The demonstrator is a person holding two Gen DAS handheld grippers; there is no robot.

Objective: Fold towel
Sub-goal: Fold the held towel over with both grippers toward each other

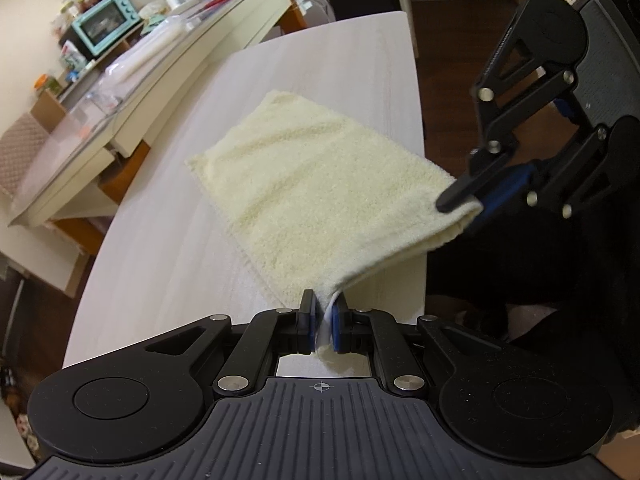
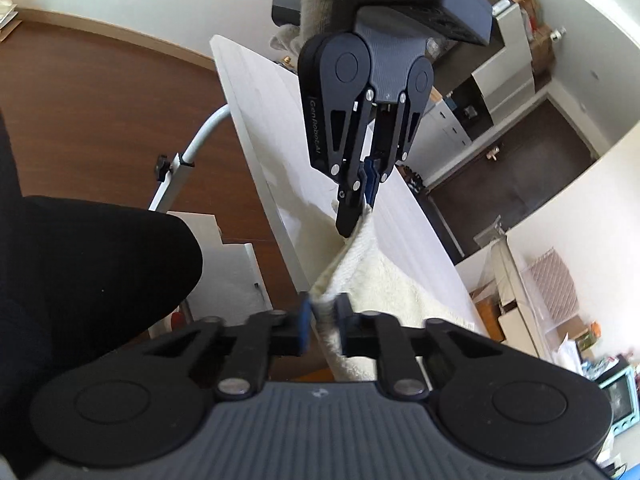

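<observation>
A pale yellow terry towel lies folded over on the white table, its near edge lifted off the surface. My left gripper is shut on the towel's near corner, cloth pinched between its blue pads. My right gripper comes in from the right and is shut on the other near corner. In the right wrist view the right gripper clamps the towel edge, and the left gripper hangs above, pinching the far end of the same edge, which stretches between the two.
A cream counter runs along the table's left side, crowded with a teal toaster oven, jars and bags. Dark wood floor lies beyond the table's right edge. A person's dark-clothed leg and a white metal frame are beside the table.
</observation>
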